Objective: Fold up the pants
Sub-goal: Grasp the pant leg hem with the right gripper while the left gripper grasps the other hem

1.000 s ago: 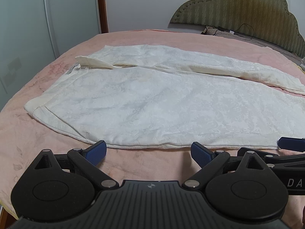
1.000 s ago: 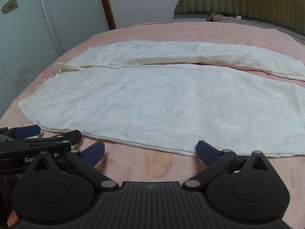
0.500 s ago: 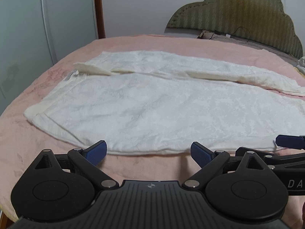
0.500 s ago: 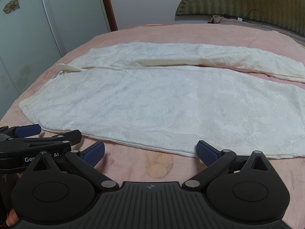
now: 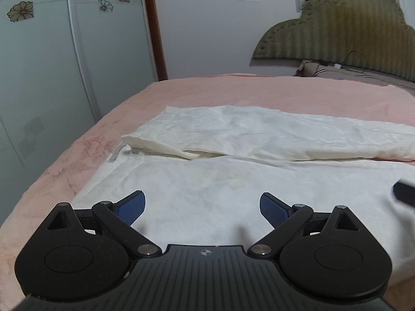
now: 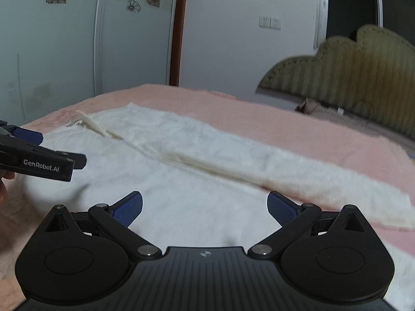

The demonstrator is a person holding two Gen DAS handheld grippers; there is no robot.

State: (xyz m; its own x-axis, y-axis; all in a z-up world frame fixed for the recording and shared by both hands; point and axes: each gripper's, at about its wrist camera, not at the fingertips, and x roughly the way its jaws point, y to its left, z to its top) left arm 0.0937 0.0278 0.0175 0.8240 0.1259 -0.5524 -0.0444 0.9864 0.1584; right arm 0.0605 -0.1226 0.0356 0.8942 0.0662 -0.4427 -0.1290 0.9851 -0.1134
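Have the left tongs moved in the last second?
Yes. The left tongs went forward: their blue tips now sit over the white pants, past the near hem, toward the headboard.

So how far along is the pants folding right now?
Barely started. Done: the white pants lie spread flat on the pink bed, legs apart. In hand: nothing; the left gripper and right gripper are both open above the near leg. Left: every fold, starting with grasping the fabric.

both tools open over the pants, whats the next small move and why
Probably lower both and close on the near leg's edge. The left tool and right tool hover open over the white pants, gripping nothing, and the legs lie side by side, unfolded.
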